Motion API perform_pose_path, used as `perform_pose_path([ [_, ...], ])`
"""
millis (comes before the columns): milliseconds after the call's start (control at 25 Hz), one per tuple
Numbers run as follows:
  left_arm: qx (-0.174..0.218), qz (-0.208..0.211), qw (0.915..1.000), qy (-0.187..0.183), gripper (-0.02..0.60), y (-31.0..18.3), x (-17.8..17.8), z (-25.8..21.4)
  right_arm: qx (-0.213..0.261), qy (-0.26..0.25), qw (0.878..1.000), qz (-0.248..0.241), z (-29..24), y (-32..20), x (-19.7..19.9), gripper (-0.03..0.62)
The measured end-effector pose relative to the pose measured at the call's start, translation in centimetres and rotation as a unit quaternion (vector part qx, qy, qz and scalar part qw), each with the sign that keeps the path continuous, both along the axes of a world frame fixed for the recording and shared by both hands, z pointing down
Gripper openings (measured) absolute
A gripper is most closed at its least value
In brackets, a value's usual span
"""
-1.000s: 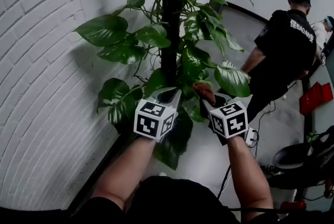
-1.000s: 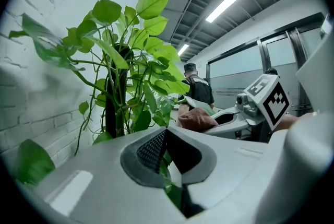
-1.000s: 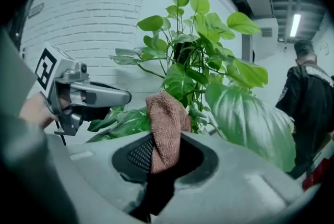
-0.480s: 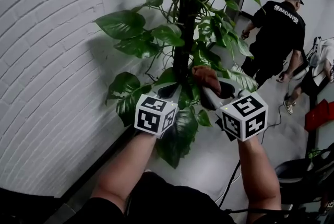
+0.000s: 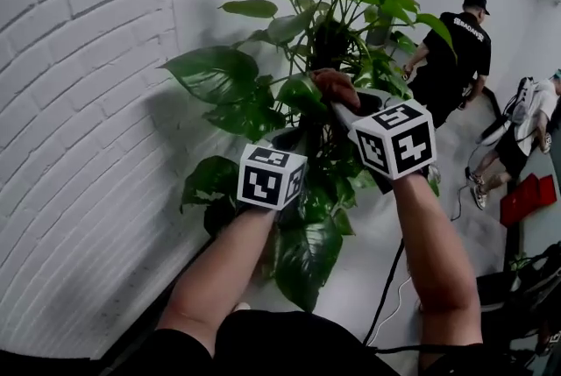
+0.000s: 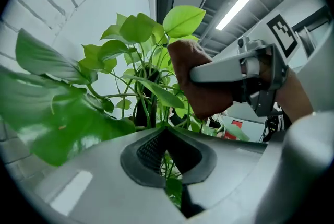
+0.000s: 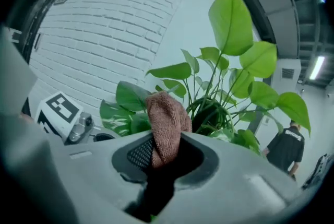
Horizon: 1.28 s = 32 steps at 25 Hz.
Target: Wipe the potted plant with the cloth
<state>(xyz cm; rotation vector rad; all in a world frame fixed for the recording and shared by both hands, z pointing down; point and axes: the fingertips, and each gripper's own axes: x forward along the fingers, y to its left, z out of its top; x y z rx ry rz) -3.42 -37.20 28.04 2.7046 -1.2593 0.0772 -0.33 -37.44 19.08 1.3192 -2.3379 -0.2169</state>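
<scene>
- Jaws of the right gripper (image 7: pixel 163 163) are squeezed shut on the brown cloth (image 7: pixel 166 121). It sticks up out of them in a soft, folded lump.
- Jaws of the left gripper (image 6: pixel 167 160) are nearly closed, with a thin bit of green leaf (image 6: pixel 173 187) in the small gap. I think they are pinching it to hold it steady.
- That cloth is up in the middle of the potted plant (image 5: pixel 215 72), right beside a leaf and close to the dark middle pole (image 5: pixel 329 39). I cannot tell if it touches a leaf yet. The pot is hidden.
- To wipe well, I would press softly and slide the cloth along one leaf, from stalk to tip. Leaves bend and tear, so no hard pushing or tugging.
- Holding the leaf from below would help, because it will flop away from the cloth.
- The cloth looks fuzzy and woven, good for catching dust. The leaves are smooth, shiny and heart-shaped, on long thin stalks.
- Behind the plant is a white brick wall (image 5: pixel 79 102), bumpy with lines. The floor (image 5: pixel 377 216) is grey and smooth, and a black cable (image 5: pixel 387 282) crosses it.
- A person in black (image 5: pixel 456 50) stands farther off.
</scene>
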Motion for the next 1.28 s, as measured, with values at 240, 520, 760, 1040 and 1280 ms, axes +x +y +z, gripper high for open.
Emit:
perform_pose_path([
  [240, 0.009, 0.029, 0.9995, -0.003, 0.009, -1.7, -1.2, -0.7, -0.028, 0.049, 0.998, 0.033, 1.4, -4.6, -0.2, 0.064],
  [520, 0.014, 0.051, 0.9986, -0.009, 0.009, -2.5, -2.2, -0.9, -0.040, 0.116, 0.992, 0.025, 2.7, -6.0, -2.3, 0.064],
  [760, 0.017, 0.070, 0.9973, -0.011, 0.009, -2.3, -2.5, -1.2, -0.032, 0.172, 0.985, 0.015, 2.3, -5.7, -4.2, 0.064],
  [1040, 0.012, 0.090, 0.9958, -0.011, 0.009, -1.8, -2.3, -0.6, -0.031, 0.216, 0.976, 0.006, 2.7, -5.9, -5.3, 0.064],
  [1280, 0.010, 0.104, 0.9945, -0.009, 0.009, -1.6, -2.5, 0.0, -0.021, 0.238, 0.971, -0.011, 2.8, -5.0, -7.3, 0.064],
])
